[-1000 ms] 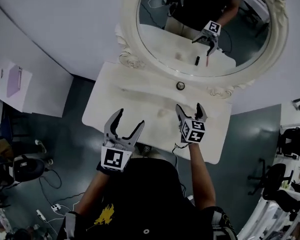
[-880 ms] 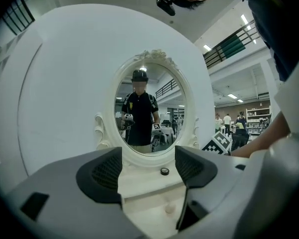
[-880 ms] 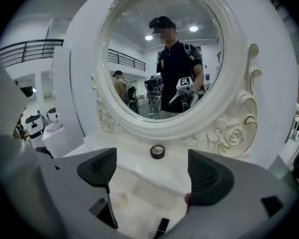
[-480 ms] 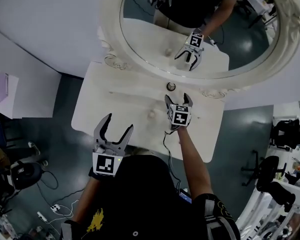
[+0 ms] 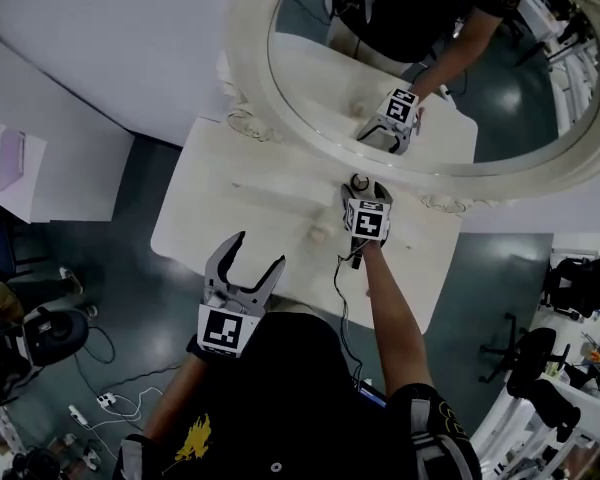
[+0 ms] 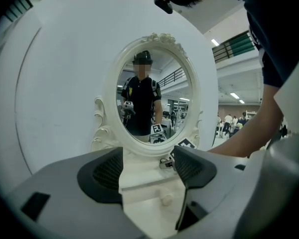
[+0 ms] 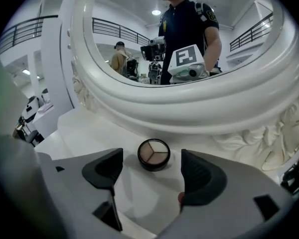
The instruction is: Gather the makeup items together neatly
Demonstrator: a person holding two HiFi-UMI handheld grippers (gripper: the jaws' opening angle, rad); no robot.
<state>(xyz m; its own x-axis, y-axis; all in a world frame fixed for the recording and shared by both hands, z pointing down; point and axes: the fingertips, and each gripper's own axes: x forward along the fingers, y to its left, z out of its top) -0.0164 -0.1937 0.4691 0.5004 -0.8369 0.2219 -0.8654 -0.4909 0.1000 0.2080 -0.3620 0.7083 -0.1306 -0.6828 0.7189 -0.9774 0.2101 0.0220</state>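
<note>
Table top (image 5: 230, 218): white, smooth, painted look, low sheen.
Mirror frame (image 7: 189, 103): white, glossy; smooth on the ring, carved relief at the foot.
Mirror glass (image 5: 500, 108): clear, highly reflective.
Eyeshadow compact (image 7: 154, 154): black glossy case, looks plastic; three matt powder pans.
Right gripper (image 7: 150, 169): grey matt body, looks plastic; pads (image 7: 199, 176) black, finely ribbed.
Left gripper (image 6: 148, 156): same grey matt body; black ribbed pads.
Drawer knob (image 6: 165, 199): white, smooth.
Shirt (image 5: 280, 388): black cloth, matt.
Floor (image 5: 140, 268): dark, smooth, slight sheen.
</note>
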